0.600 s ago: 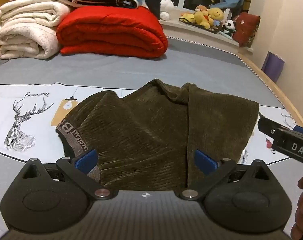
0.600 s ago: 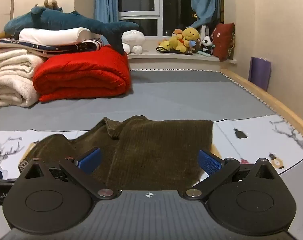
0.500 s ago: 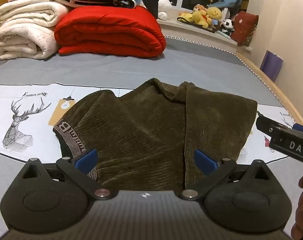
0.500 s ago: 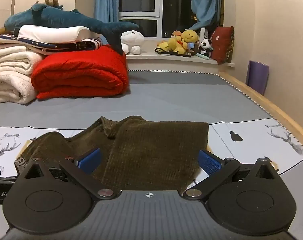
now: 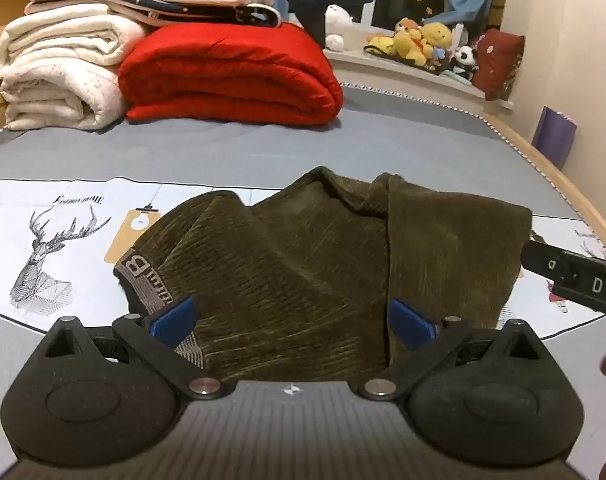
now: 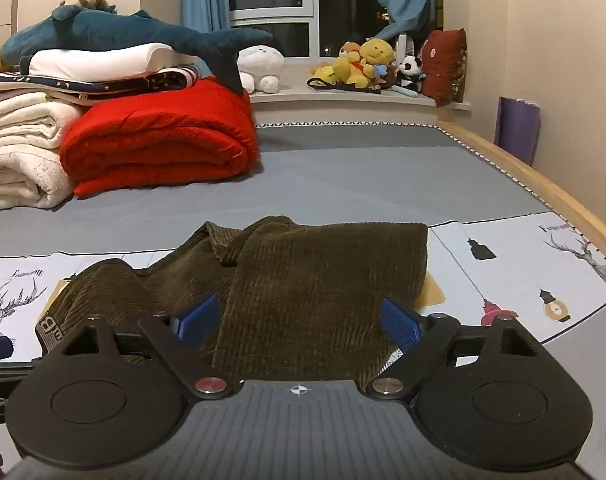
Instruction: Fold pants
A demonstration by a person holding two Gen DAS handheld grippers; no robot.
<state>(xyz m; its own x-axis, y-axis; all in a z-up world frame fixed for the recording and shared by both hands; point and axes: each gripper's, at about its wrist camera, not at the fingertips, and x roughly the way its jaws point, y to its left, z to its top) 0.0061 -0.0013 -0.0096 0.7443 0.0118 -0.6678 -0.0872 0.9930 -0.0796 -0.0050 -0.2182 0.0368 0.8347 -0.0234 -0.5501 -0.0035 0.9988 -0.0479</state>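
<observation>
Dark olive corduroy pants (image 5: 323, 264) lie folded into a compact bundle on the printed white sheet (image 5: 43, 240), with the grey lettered waistband (image 5: 143, 276) at the left. They also show in the right wrist view (image 6: 311, 280). My left gripper (image 5: 293, 322) is open and empty, its blue pads over the bundle's near edge. My right gripper (image 6: 297, 322) is open and empty over the bundle's right half; its body shows at the right edge of the left wrist view (image 5: 575, 280).
A red folded quilt (image 5: 231, 76) and cream blankets (image 5: 59, 72) are stacked at the back left of the grey bed (image 5: 263, 148). A plush shark (image 6: 135, 36) lies on top. Stuffed toys (image 6: 367, 64) sit on the windowsill. A wooden bed rail (image 6: 543, 184) runs along the right.
Both grippers have drawn back and risen slightly from the pants; the views tilt up a little. The pants have not moved and both grippers stay open.
</observation>
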